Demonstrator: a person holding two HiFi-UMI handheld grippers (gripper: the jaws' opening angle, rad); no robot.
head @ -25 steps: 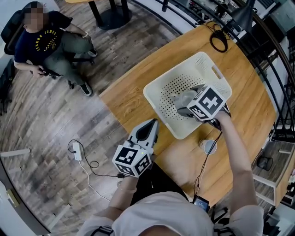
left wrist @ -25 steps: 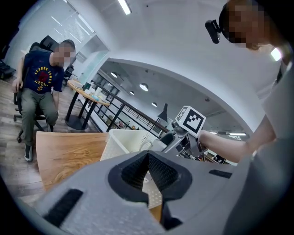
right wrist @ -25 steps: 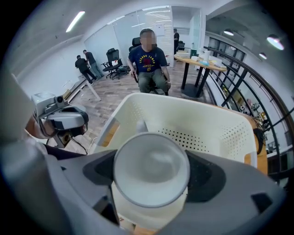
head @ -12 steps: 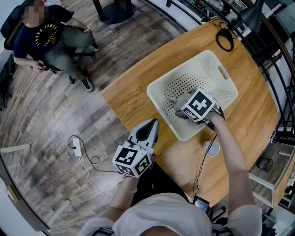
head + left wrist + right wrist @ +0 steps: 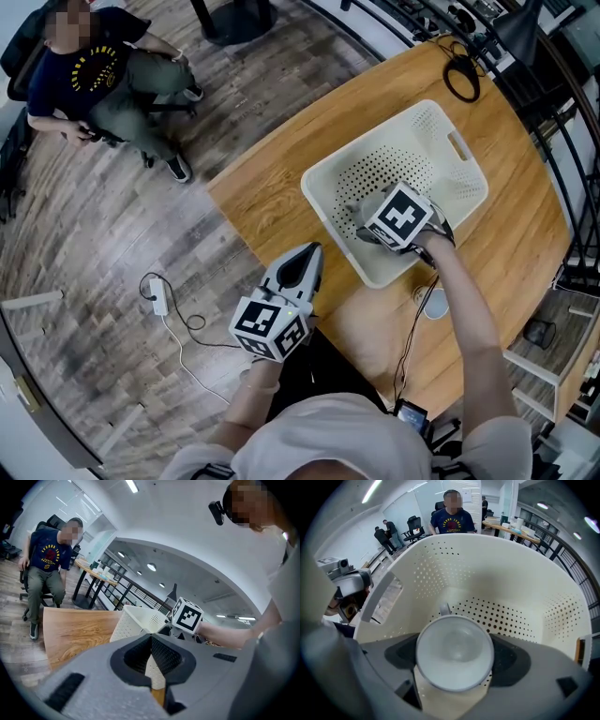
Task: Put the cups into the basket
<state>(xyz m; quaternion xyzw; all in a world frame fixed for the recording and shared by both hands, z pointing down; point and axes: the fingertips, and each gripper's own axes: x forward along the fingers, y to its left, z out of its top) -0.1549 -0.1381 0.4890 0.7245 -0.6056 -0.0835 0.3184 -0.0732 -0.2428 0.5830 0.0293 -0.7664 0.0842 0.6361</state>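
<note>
right gripper (image 5: 370,223): I've got it clamped on cup (image 5: 453,654)
cup: inside basket (image 5: 384,169), floor directly beneath, upright
left gripper (image 5: 151,641): jaws together, empty, farther from basket

Basket on the counter: one cup inside it, one outside.
The right tool (image 5: 364,223) reaches into the basket (image 5: 450,183) on the counter (image 5: 272,202), with a cup (image 5: 454,654) between its jaws. Behind that tool, a second cup (image 5: 432,302) stands on the counter just outside the basket. The left tool (image 5: 302,266) is at the counter's near edge, left of the right tool.
</note>
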